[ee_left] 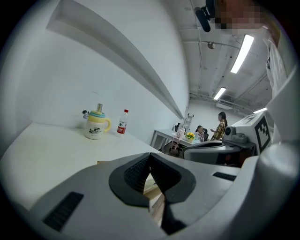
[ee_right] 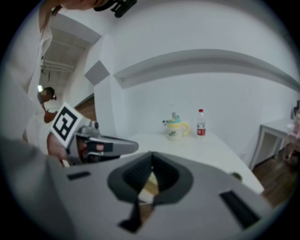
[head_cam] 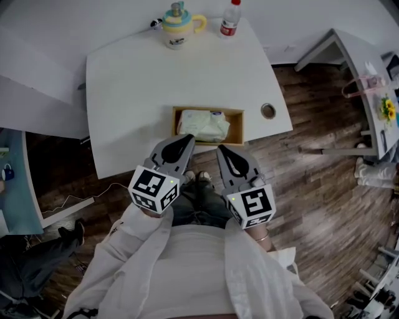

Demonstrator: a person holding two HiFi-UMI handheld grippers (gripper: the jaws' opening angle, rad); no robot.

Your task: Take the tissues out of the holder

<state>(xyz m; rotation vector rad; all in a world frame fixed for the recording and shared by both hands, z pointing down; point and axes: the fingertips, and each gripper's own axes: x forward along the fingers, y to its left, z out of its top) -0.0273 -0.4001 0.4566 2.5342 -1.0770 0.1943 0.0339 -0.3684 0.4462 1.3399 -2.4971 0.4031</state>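
A pale pack of tissues (head_cam: 204, 124) lies in a shallow wooden holder (head_cam: 237, 126) at the near edge of the white table (head_cam: 137, 87). My left gripper (head_cam: 186, 141) hangs just short of the holder's near left corner, jaws shut and empty. My right gripper (head_cam: 225, 151) hovers beside it near the holder's near right corner, jaws shut with nothing between them. In the left gripper view the jaw tips (ee_left: 150, 157) meet, and a strip of the wooden holder (ee_left: 152, 187) shows below them. The right gripper view shows its tips (ee_right: 151, 157) closed together.
A yellow mug with a lid (head_cam: 177, 26) and a red-labelled bottle (head_cam: 230, 19) stand at the table's far edge. A round cable hole (head_cam: 268, 111) sits at the table's right. Another desk (head_cam: 365, 81) stands to the right. People (ee_left: 218, 125) are far off.
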